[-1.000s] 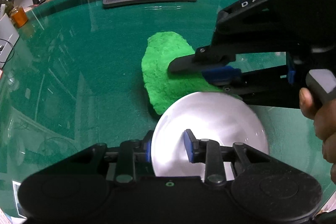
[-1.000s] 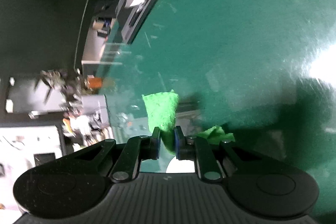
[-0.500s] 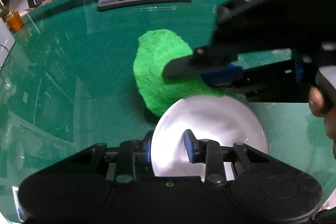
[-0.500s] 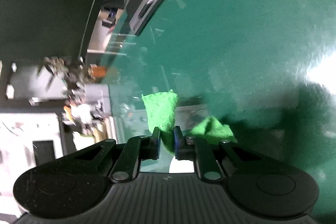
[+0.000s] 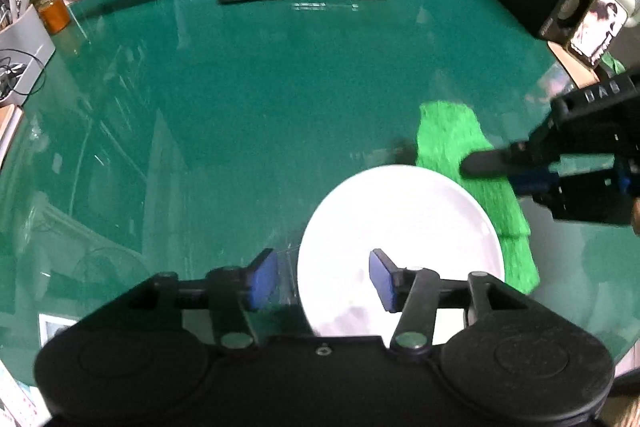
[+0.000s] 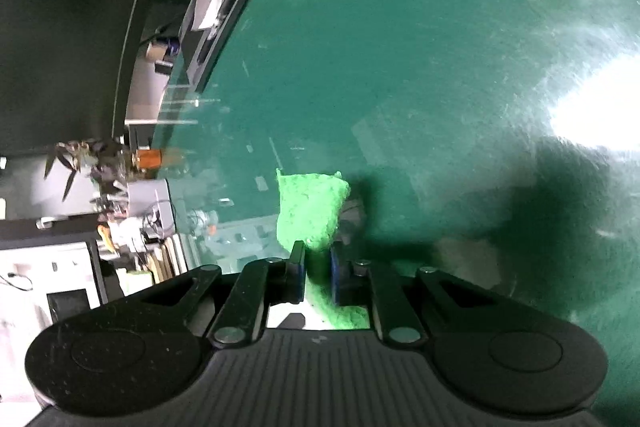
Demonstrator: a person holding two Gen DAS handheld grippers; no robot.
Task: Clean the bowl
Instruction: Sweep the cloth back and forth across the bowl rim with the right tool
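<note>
The left gripper (image 5: 322,277) is matte black plastic: two round housings at the rear, angled link arms with silver screws at the pivots, and blue pads (image 5: 264,277) on the fingers. The right gripper (image 6: 316,273) has the same black build, with a ribbed panel behind the fingers, silver screw heads on the links and blue pads (image 6: 335,277). White raised letters "DAS" mark its side.

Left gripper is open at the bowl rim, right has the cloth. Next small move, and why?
Probably shut the left gripper on the white bowl: its pads straddle the near rim but stand apart, so the bowl sits loose on the green table. The right gripper already pinches the green cloth, which hangs beside the bowl, not in it. Steady first, then wipe.
</note>
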